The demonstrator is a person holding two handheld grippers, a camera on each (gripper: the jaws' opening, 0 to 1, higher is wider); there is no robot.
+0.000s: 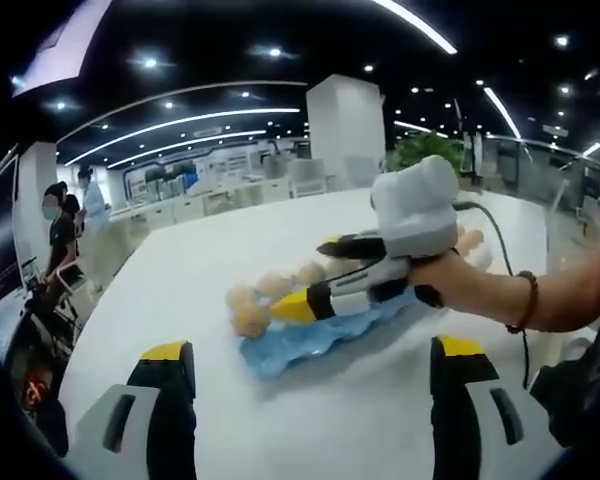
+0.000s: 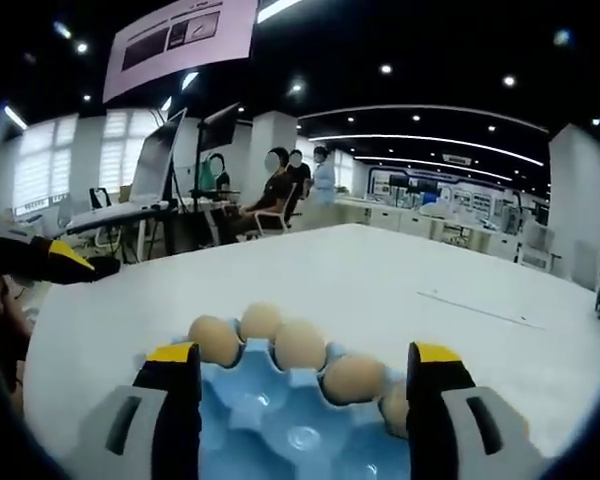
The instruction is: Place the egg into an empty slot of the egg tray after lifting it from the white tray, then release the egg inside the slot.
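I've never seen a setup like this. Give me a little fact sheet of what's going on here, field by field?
Surface: white table
Egg tray: blue egg tray, lying on the table
Eggs: a row of brown eggs along the tray's far edge in the right gripper view; several near slots look empty
Right tool: right tool held in a person's hand, over the tray, jaws apart, nothing seen between them
Left tool: left tool above bare table, jaws wide apart, holding nothing
Background: office with seated people

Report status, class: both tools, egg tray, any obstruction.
Left tool open, empty, hanging back from table. Right tool open, empty, over blue egg tray. Eggs fill far row; near slots empty. Nothing blocks the slots.
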